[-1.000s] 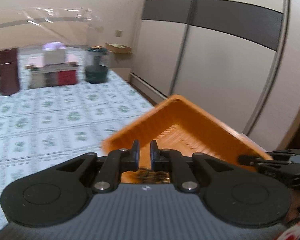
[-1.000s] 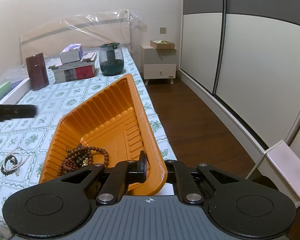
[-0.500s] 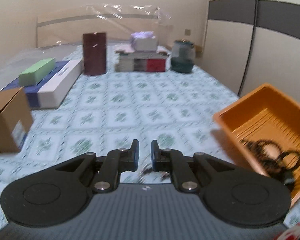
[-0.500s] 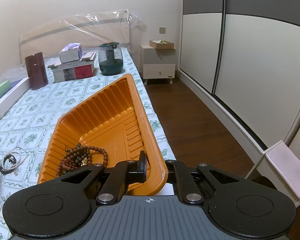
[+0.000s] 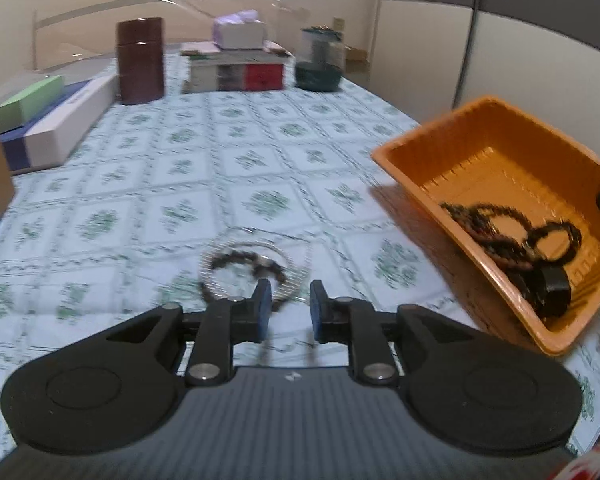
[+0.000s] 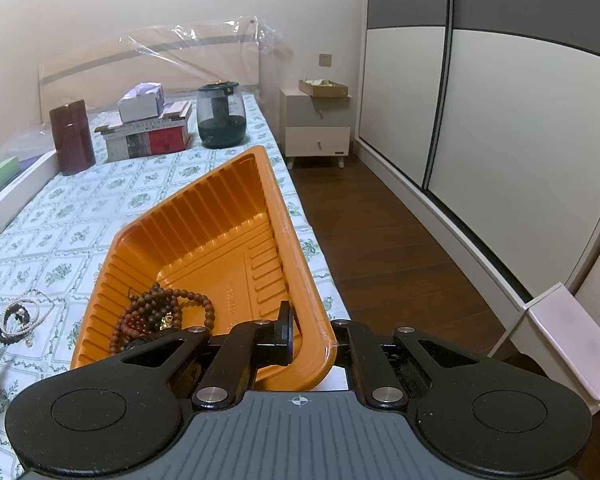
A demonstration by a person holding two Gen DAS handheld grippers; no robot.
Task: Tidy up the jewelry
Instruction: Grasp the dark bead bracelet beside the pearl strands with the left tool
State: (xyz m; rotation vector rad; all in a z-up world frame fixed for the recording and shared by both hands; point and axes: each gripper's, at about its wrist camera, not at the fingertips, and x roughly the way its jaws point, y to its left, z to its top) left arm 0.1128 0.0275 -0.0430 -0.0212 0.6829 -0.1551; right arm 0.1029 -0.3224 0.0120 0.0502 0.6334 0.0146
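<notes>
The right gripper (image 6: 310, 338) has its jaws clamped on the near rim of the ribbed orange plastic tray (image 6: 204, 240), tilted at the bed's (image 5: 260, 168) right edge, brown wooden bead strands (image 6: 160, 316) inside. The left gripper (image 5: 286, 310), jaws just opening and empty, hangs over the pearl-and-dark-bead bracelets (image 5: 248, 268) lying on the bed beside the tray.

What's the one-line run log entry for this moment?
left claw: opening, empty, near bracelets on bedsheet | right claw: shut on orange tray rim | wooden beads: in tray
</notes>
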